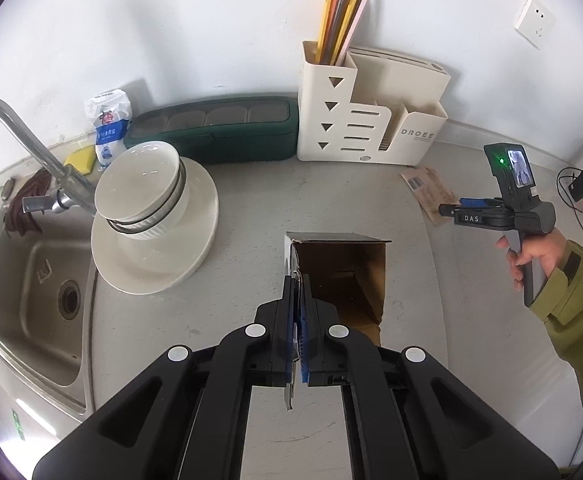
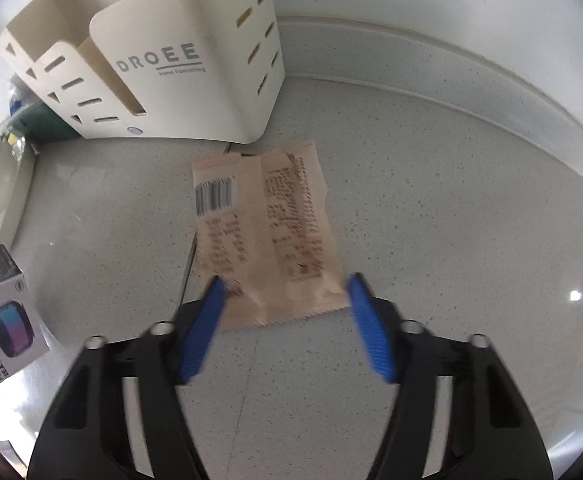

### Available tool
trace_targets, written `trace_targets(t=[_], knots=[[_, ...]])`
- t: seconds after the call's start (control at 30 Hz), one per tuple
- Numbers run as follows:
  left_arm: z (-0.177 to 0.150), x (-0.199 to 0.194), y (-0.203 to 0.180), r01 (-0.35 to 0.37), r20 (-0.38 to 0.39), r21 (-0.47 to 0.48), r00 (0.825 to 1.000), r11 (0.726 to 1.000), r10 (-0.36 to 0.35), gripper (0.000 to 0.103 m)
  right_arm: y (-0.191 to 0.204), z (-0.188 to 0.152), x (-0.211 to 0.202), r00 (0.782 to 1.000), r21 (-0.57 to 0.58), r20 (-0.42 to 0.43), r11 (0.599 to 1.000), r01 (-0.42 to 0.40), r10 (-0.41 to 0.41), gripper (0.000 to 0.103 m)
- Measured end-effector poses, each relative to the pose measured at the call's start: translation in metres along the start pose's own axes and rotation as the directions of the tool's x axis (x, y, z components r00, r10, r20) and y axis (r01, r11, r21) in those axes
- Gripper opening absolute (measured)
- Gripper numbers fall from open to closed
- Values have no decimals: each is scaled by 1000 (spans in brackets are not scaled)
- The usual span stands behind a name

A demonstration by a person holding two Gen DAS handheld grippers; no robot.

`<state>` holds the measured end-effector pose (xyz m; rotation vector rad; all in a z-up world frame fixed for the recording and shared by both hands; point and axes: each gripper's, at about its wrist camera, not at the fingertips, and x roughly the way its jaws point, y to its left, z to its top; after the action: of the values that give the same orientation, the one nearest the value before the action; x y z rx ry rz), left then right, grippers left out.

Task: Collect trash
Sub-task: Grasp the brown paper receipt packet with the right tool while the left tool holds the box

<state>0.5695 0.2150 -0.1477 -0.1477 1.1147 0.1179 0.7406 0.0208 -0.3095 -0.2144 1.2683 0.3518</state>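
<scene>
Clamping the left wall of an open cardboard box [image 1: 343,276], the left hand-held gripper [image 1: 298,320] has its blue pads pressed together on the card, with a flap of the box sticking out behind them. The box sits on the grey speckled surface [image 1: 251,208], its open mouth facing up and its brown inside showing. Left of the box stand white bowls [image 1: 141,188] stacked on a white plate [image 1: 195,248], and beyond those the steel sink [image 1: 39,300] with its tap [image 1: 31,148]. Behind the box, against the wall, are a dark green tray [image 1: 215,132] and a cream utensil rack [image 1: 371,116] holding coloured chopsticks [image 1: 341,20].

Right of the box and well apart from it, the right hand-held gripper [image 2: 285,300] is spread wide, holding nothing. Its two blue pads [image 2: 201,336] straddle the near serrated edge of a flattened tan wrapper [image 2: 267,236] printed with a barcode, which lies on the surface just in front of the rack. Whether the pads touch the wrapper I cannot tell, since the view is blurred. From the left wrist camera the wrapper shows beside the rack's right corner, with the person's right hand [image 1: 531,256] gripping the handle.
</scene>
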Motion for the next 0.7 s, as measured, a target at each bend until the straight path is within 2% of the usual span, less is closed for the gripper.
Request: trace_targets(t=[0.03, 0.1, 0.23, 0.37, 0.7], knots=[[0, 0, 1, 1, -1, -2, 1000, 1000, -1, 1, 0, 0, 0, 1000, 11, -5, 1000, -14, 14, 21], [-1, 0, 0, 3, -3, 0, 1000, 1000, -3, 1, -1, -1, 0, 999, 26, -6, 999, -31, 31, 14], [-2, -1, -3, 12, 0, 6, 1000, 1000, -12, 1, -1, -6, -2, 998, 32, -1, 998, -58, 58, 9], [-4, -3, -5, 14, 5, -2, 1000, 1000, -14, 1, -2, -2, -4, 998, 3, 14, 998, -60, 60, 4], [-8, -25, -17, 36, 46, -6, 998, 999, -36, 1, -1, -25, -58, 991, 3, 92, 995, -95, 94, 3]])
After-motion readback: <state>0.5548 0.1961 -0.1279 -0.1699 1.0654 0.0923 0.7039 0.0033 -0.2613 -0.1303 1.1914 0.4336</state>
